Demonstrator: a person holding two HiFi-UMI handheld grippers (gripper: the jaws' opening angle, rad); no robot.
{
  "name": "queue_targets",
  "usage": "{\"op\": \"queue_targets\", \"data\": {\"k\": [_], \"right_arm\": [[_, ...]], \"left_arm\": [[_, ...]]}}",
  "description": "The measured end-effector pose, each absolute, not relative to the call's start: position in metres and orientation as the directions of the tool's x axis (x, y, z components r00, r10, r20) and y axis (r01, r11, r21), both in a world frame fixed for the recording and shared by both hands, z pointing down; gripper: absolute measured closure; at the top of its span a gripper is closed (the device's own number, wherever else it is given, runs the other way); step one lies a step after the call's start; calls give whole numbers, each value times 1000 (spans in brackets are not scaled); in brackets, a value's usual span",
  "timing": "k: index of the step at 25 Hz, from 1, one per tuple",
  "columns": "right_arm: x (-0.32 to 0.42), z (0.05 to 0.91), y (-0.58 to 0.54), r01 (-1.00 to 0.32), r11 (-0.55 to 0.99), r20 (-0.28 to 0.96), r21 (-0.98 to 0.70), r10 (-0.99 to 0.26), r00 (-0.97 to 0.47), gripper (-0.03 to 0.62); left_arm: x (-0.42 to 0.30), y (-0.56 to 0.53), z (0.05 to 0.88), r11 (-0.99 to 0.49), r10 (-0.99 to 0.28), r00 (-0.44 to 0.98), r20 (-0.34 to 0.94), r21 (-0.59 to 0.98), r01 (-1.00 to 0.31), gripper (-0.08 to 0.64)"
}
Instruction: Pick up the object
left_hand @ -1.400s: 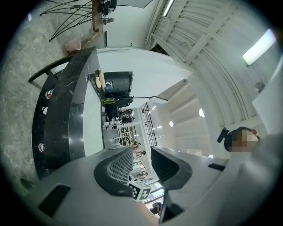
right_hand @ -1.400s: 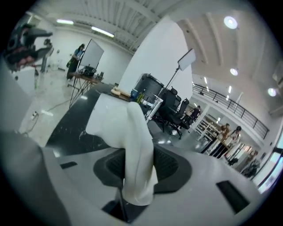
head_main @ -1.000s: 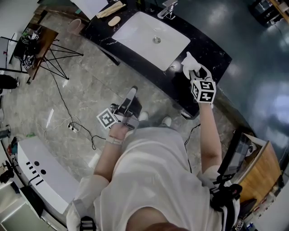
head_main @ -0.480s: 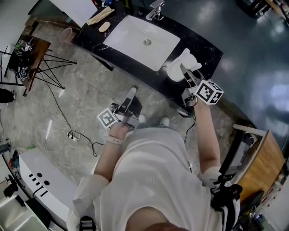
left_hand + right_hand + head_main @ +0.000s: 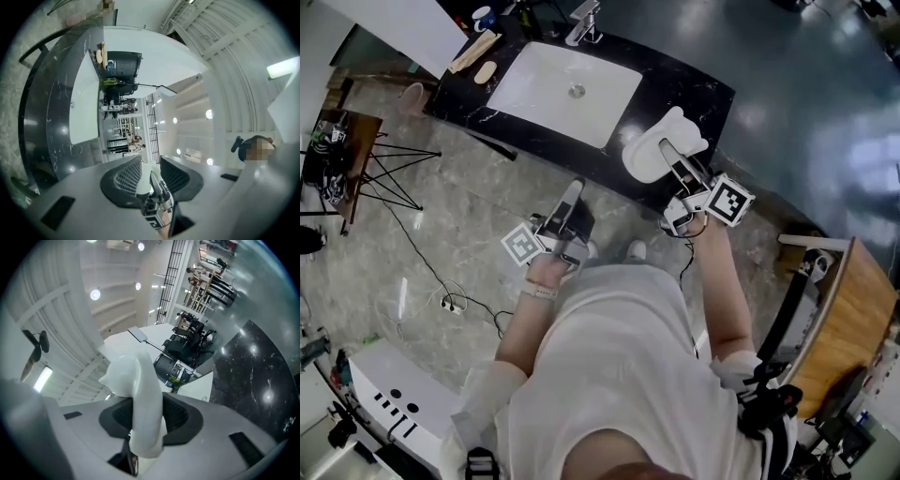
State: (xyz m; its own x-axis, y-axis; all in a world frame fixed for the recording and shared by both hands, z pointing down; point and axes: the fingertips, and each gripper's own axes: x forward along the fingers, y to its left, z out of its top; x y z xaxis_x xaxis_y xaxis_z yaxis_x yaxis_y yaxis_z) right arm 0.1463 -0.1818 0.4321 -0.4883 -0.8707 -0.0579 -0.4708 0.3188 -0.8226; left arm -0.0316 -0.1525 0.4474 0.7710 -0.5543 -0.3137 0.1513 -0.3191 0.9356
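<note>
The object is a white, smooth moulded dish (image 5: pixel 643 160) with a lobed end. My right gripper (image 5: pixel 669 152) is shut on its rim and holds it in the air over the front edge of the black counter (image 5: pixel 684 80). In the right gripper view the dish (image 5: pixel 142 394) stands on edge between the dark pads, filling the gap. My left gripper (image 5: pixel 574 190) hangs in front of the person's waist, apart from the counter, its jaws open with nothing between them. Through that gap, the left gripper view shows the dish (image 5: pixel 142 183) in the right gripper.
A white basin (image 5: pixel 567 89) with a faucet (image 5: pixel 585 19) is set into the counter. Wooden items (image 5: pixel 475 52) lie at its far left end. A black tripod (image 5: pixel 389 169) and cables cross the marble floor at left. A wooden cabinet (image 5: pixel 853 309) stands at right.
The right gripper has risen from the counter with the white dish and rolled, so the dish now stands clear of the surface. The left gripper has barely shifted.
</note>
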Motion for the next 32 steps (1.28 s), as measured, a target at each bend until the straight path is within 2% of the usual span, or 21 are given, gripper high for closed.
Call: {"op": "queue_targets", "data": {"k": [14, 22, 32], "right_arm": [[164, 442, -139, -291, 254, -144, -922, -925, -351, 446], [160, 439, -117, -186, 286, -227, -940, -931, -287, 446], [170, 450, -109, -91, 285, -264, -954, -946, -187, 446]], "left_arm": [[11, -154, 448, -283, -456, 827, -328, 935, 215, 446], [28, -158, 448, -271, -411, 846, -340, 931, 243, 448], [42, -163, 455, -244, -382, 859, -340, 934, 261, 451]]}}
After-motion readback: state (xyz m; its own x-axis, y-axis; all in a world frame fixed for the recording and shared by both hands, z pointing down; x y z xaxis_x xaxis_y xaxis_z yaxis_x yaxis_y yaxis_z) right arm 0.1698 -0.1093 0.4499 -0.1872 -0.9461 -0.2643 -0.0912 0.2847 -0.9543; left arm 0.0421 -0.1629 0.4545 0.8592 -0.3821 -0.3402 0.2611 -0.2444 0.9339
